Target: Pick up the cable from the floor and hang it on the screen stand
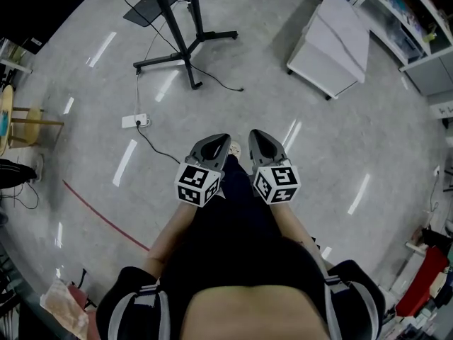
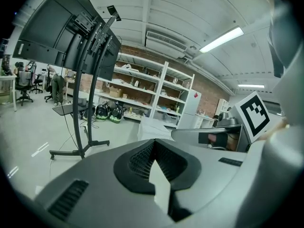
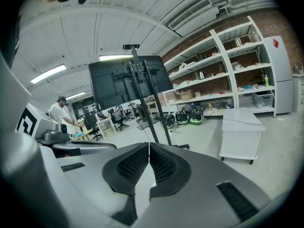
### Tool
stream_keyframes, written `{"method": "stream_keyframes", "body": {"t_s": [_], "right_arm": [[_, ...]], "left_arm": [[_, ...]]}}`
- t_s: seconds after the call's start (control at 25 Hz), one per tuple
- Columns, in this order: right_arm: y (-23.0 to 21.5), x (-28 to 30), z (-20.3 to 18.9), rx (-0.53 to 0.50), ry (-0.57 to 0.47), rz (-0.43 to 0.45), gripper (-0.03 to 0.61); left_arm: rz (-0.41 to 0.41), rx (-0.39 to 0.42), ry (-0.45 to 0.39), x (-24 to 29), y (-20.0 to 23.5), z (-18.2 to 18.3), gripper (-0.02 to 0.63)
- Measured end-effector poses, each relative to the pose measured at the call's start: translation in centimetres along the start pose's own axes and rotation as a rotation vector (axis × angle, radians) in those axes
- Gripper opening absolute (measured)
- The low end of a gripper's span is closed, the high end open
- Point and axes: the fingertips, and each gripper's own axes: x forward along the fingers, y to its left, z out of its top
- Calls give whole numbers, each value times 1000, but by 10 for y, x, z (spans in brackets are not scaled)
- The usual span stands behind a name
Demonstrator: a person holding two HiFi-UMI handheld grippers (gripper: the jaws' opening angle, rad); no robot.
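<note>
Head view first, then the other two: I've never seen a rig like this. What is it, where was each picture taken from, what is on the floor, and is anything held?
There is no robot here. A person stands holding two grey two-jaw tools, each carrying a black-and-white marker cube. The head view comes from a camera on the person's head, looking steeply down. It shows the left hand-held gripper and the right hand-held gripper. The other two pictures come from a camera riding on each tool, looking along its jaws. Both pairs of jaws are shut with nothing between them, so nothing is held. On the glossy grey floor a thin black cable runs from a white power strip. Beyond them stand the black metal screen stand and a low white cabinet on wheels.
</note>
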Motion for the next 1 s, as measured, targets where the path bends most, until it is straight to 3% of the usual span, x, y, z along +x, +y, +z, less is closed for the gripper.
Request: {"method": "stream_keyframes", "body": {"t_s": [1.0], "right_arm": [[-101,134,77,15,-36,6,25]], "left_arm": [[27,11,-6,133,93,68,3]]}}
